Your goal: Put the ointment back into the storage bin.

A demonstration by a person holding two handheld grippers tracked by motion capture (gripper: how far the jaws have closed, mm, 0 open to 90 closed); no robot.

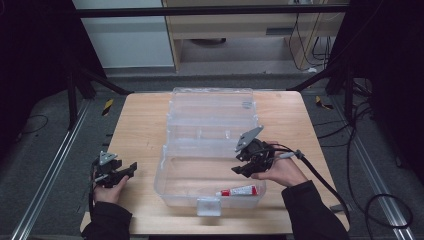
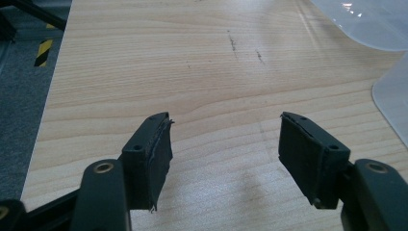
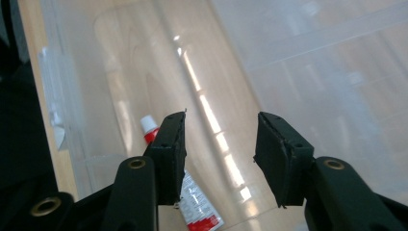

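Red-and-white tube (image 1: 239, 191), lying flat on the floor of a clear plastic box (image 1: 210, 150), against the box's near wall and toward its right end. White cap (image 3: 148, 123) at one end of the tube, printed label along the body, seen through the right tool's own camera just beside its left jaw.

Clear plastic box in the middle of a light wooden table (image 1: 140, 125), lid (image 1: 212, 102) swung open and resting behind the box, a small latch tab (image 1: 208, 205) at the centre of the near wall.

Right tool (image 1: 242, 168) held by a hand (image 1: 280, 172) at the box's right end, above the rim, jaws pointing left and down into the box. Jaws spread apart, nothing between them, pads (image 3: 272, 149) bare. Grey three-cornered plate (image 1: 248, 138) on top, black cable (image 1: 320, 175) trailing away to the right of the box.

Left tool (image 1: 131, 168) held by a hand (image 1: 107, 191) well apart from the box, off its left end, over bare table near the table's left edge. Jaws wide open, empty, pads (image 2: 161, 159) showing only wood grain between them. Corner of the clear box at the far right of the left gripper view.

Dark sleeves (image 1: 107, 222) entering from the near side of the table. Grey floor (image 1: 45, 150) around the table, with cables lying to the right of the box.
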